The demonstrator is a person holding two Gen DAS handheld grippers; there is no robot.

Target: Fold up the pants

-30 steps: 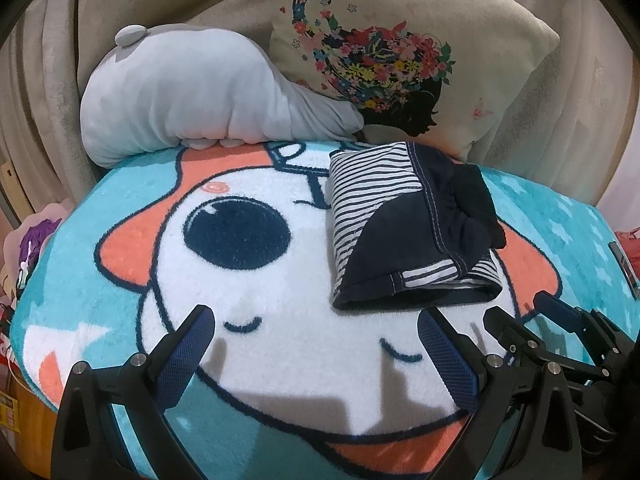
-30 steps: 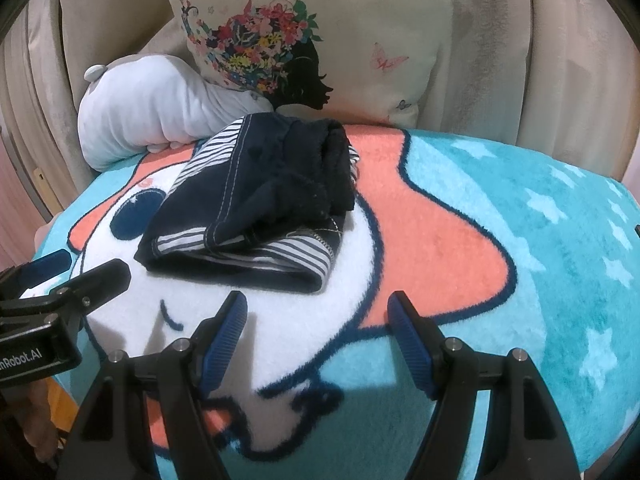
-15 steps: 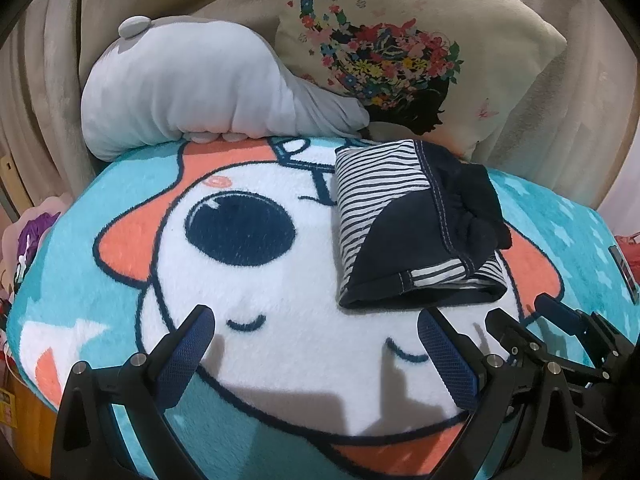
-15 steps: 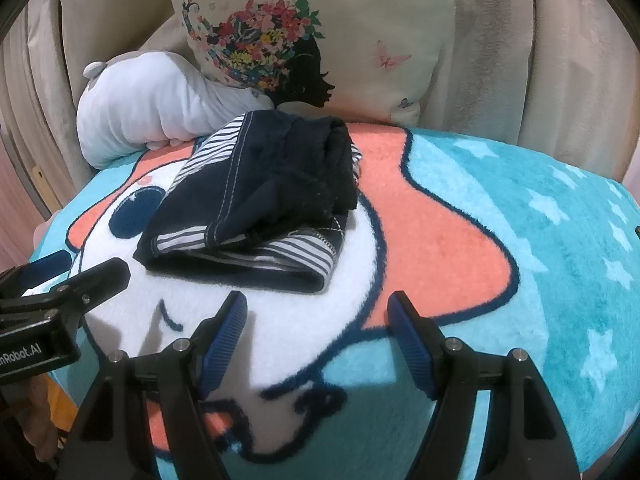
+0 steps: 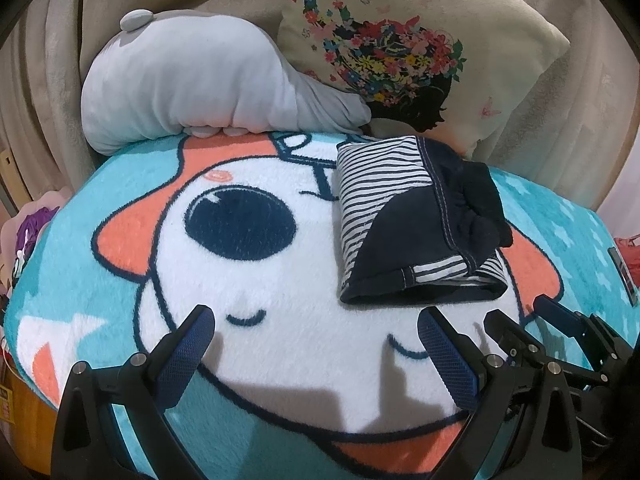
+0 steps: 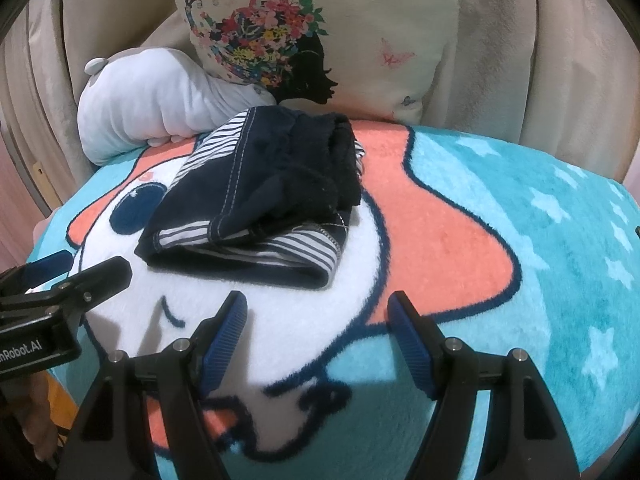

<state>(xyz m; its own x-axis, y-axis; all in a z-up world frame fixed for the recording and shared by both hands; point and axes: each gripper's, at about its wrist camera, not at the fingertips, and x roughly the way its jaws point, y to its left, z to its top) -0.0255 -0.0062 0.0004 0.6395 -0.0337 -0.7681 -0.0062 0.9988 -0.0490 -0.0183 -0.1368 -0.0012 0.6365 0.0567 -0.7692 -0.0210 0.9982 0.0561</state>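
You hold both grippers over the blanket (image 5: 120, 216), near of the pants (image 5: 416, 224). Left gripper (image 5: 316, 336): jaws wide, empty. Right gripper (image 6: 318, 320): jaws wide, empty. The pants lie folded in a compact bundle on the blanket, just near of the pillow (image 5: 500, 60) and right of the plush (image 5: 192, 80)
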